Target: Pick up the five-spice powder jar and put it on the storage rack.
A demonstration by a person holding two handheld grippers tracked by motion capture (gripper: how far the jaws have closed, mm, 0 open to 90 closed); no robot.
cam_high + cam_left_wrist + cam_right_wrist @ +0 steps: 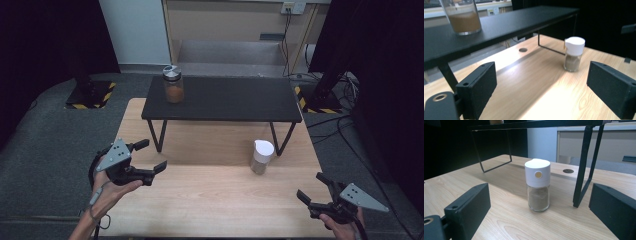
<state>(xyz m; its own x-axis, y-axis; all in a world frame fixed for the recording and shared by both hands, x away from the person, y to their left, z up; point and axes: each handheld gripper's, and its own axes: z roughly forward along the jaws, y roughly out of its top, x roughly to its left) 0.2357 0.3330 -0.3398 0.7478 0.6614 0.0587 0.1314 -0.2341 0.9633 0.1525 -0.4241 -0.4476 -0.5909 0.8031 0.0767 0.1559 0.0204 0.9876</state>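
A small glass spice jar with a white cap [261,156] [573,54] [538,184] stands upright on the wooden table [210,195], by the right leg of a black shelf [222,98]. On the shelf's left end stands a taller jar with a metal lid and orange-brown contents [173,84] [463,16]. My left gripper [151,156] [544,92] hovers at the table's left edge, open and empty, pointing toward the white-capped jar. My right gripper [312,186] [544,215] sits low at the front right corner, open and empty, with the jar standing well ahead of its jaws.
The black shelf stands on thin metal legs [584,167] across the back of the table. A round cable hole [523,49] [568,171] lies in the tabletop under it. Grey carpet, cables and black stands surround the table.
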